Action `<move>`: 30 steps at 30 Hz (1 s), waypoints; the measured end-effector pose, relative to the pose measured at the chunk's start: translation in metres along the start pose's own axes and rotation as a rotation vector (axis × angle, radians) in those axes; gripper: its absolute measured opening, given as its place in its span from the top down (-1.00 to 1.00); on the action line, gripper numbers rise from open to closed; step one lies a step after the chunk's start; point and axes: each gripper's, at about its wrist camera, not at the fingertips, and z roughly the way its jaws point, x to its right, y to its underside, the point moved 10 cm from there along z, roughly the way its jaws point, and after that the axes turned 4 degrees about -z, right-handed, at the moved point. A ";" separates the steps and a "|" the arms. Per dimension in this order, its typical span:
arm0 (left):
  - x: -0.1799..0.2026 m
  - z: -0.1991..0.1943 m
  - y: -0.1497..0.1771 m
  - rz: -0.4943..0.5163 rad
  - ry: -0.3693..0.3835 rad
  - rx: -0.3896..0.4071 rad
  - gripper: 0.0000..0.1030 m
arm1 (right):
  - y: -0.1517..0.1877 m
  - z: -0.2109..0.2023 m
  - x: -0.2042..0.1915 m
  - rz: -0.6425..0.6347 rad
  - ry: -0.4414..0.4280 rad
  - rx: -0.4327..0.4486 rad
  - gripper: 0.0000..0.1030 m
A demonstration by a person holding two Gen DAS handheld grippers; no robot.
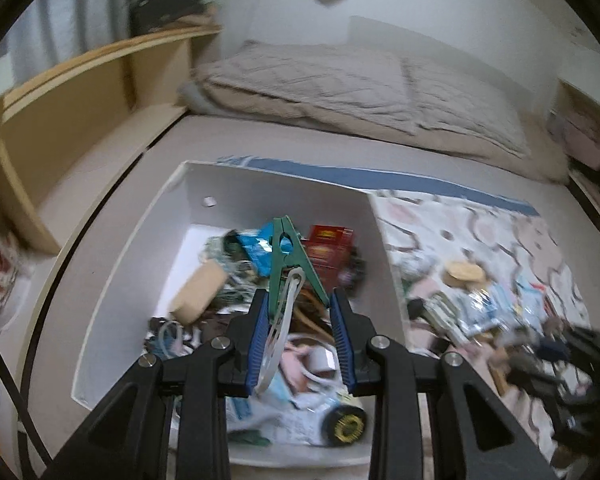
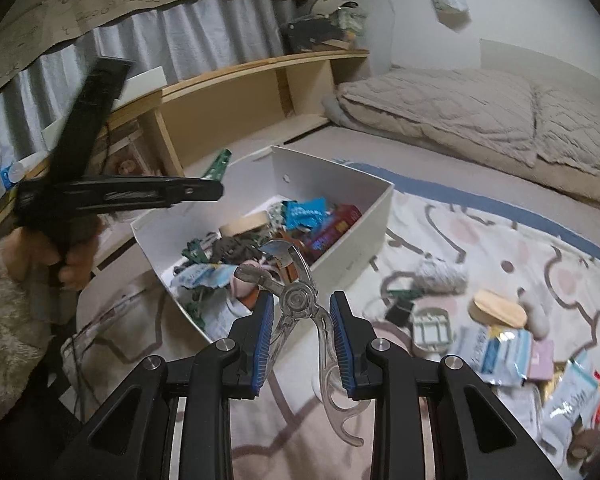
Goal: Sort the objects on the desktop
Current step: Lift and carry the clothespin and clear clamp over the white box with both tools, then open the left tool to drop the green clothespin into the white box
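Observation:
A white box (image 1: 148, 248) on the patterned mat holds several small items. My left gripper (image 1: 300, 300) is above the box, its jaws closed on a green clothes peg (image 1: 286, 260) and a white strap-like piece (image 1: 280, 332). The peg points forward over the box. My right gripper (image 2: 300, 304) holds a clear plastic hair clip (image 2: 300, 300) between its jaws, just right of the box's near corner (image 2: 380, 216). The left gripper also shows in the right wrist view (image 2: 204, 190), over the box's far left side with the peg's green tip (image 2: 220, 164).
Loose items lie on the mat right of the box: a wooden brush (image 2: 500, 308), snack packets (image 2: 496, 352), a grey yarn ball (image 2: 440, 272), a small green frame (image 2: 430, 326). A folded beige blanket (image 1: 360, 88) lies behind. A wooden shelf (image 2: 240, 92) runs along the left.

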 end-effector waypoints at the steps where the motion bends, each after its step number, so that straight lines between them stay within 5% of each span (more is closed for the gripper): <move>1: -0.007 0.006 -0.003 -0.016 -0.013 -0.006 0.40 | -0.001 0.002 -0.001 -0.002 -0.004 0.000 0.42; 22: -0.033 0.084 0.025 -0.139 -0.117 -0.250 0.40 | 0.004 0.019 -0.005 0.033 -0.049 -0.025 0.42; 26: -0.039 0.082 0.024 -0.149 -0.134 -0.237 -0.23 | 0.005 0.019 -0.002 0.040 -0.032 -0.026 0.42; 30: -0.046 0.077 0.023 -0.163 -0.133 -0.215 -0.24 | 0.004 0.020 0.002 0.053 -0.028 -0.027 0.42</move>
